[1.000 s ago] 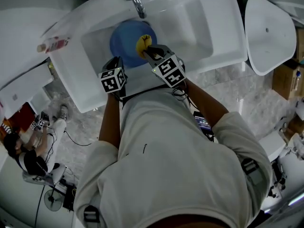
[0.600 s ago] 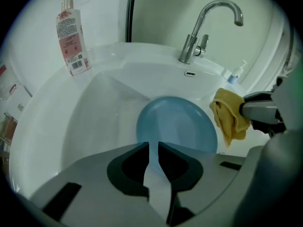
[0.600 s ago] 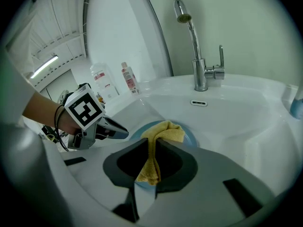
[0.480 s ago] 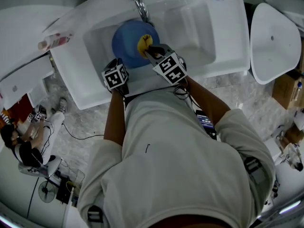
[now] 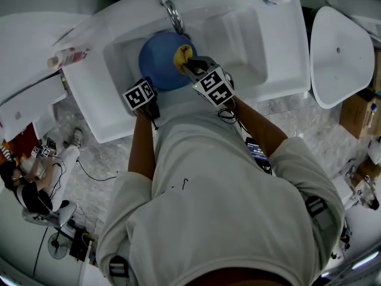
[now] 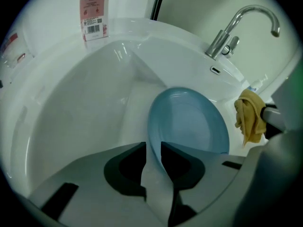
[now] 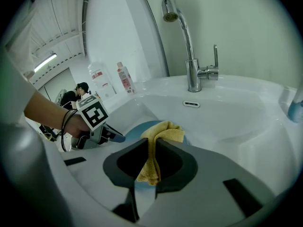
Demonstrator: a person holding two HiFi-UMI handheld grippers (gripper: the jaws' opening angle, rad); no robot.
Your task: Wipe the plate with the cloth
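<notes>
White sink (image 5: 238,37) fills the middle, with its basin open toward the person. Blue plate (image 5: 156,55) sits in the basin's left half under the faucet (image 5: 173,11). Going by the left gripper view, it looks tipped up rather than flat.

Left tongs (image 6: 152,148) are at the plate's near-left rim. The jaws have just been opening and now stand fairly wide. The rim runs between them, but the pads don't look to be pressing it, so the plate seems to rest on the basin by itself.

Right tongs (image 7: 151,144) are clamped on the yellow cloth (image 7: 161,134), which is bunched and hangs with its loose end down. The cloth is at the plate's right rim; touching or just above, can't tell.

Small labelled bottle (image 5: 68,57) is on the sink's left rim, well apart from the plate.

Key relation: the plate's face lies left and slightly far of the right tongs, so the wipe likely runs leftward across the face from the right rim. Right tongs are nearer the face; left tongs only reach the edge.

Judgement: wiping is about to start. With the left grip loosened, the plate may slide or tip under the cloth's pressure.
</notes>
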